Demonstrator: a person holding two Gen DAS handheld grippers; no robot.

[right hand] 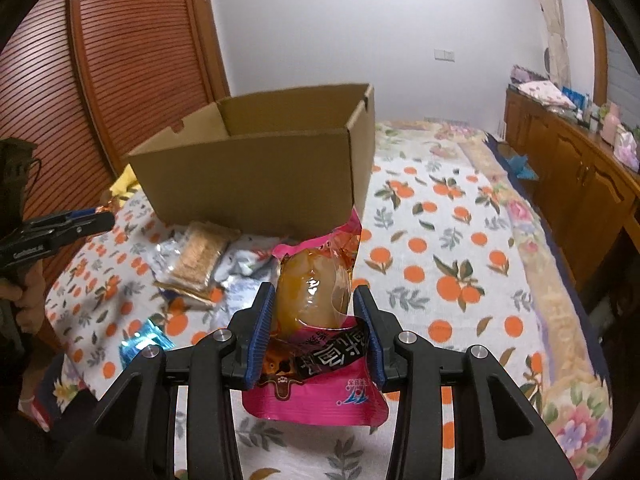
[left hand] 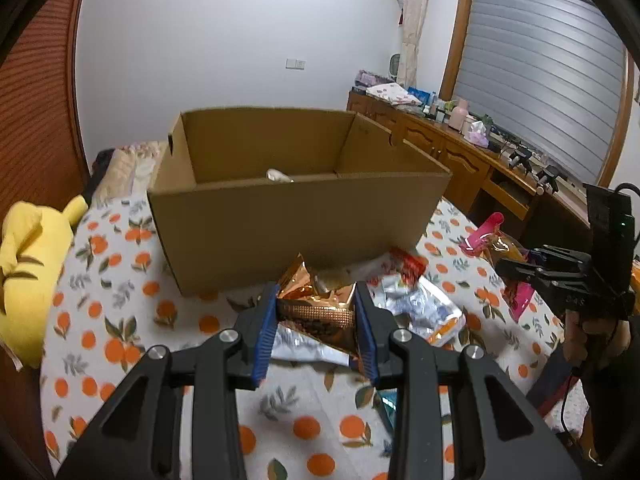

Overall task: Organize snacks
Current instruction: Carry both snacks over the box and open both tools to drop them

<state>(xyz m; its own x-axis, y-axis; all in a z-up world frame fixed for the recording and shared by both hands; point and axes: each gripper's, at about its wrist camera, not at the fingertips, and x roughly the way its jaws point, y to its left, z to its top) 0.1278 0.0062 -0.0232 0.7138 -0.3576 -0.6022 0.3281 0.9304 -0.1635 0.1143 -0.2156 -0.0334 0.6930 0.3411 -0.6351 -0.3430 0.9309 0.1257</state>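
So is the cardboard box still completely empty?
No: in the left wrist view a pale wrapped item already shows inside the cardboard box, above its front wall.

Box (left hand: 296,216) on bedspread (left hand: 120,320), snack packets (left hand: 424,304) before it

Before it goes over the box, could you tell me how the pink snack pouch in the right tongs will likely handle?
The pink pouch is probably floppy: its film crumples between the right tongs. Its glossy surface may slip. The bulging contents suggest some weight.

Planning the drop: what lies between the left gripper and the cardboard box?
In the left wrist view, only loose packets on the bedspread lie between the left gripper, shut on a copper packet, and the cardboard box.
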